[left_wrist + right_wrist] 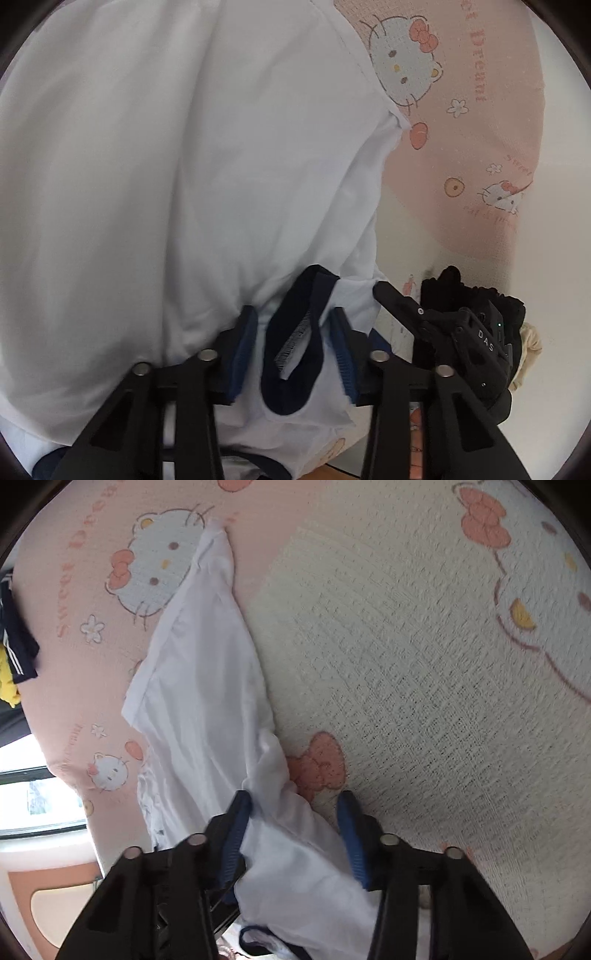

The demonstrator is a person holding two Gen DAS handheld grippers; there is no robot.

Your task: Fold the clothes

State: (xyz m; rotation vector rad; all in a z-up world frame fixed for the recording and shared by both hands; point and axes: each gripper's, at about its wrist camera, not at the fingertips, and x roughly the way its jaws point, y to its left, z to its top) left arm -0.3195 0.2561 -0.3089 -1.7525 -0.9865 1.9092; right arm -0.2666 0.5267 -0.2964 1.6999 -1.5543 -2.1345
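A white shirt (184,166) with a navy collar (291,332) lies spread on the bed and fills most of the left wrist view. My left gripper (293,347) is low over the collar; the collar's loop and some white cloth sit between the blue pads (242,354), unsquashed, and the jaws stand apart. In the right wrist view a long fold of the same white shirt (199,672) runs away across the bed. My right gripper (295,834) straddles its near end. The cloth lies against the left pad (236,834), with a gap to the other.
The bed sheet (406,664) is pink and cream with cartoon cat prints. A navy striped garment (18,638) and something yellow (7,686) lie at the far left edge. A black-gloved hand (480,299) holds the other gripper's body (465,332) on the right. A window (37,797) shows beyond the bed.
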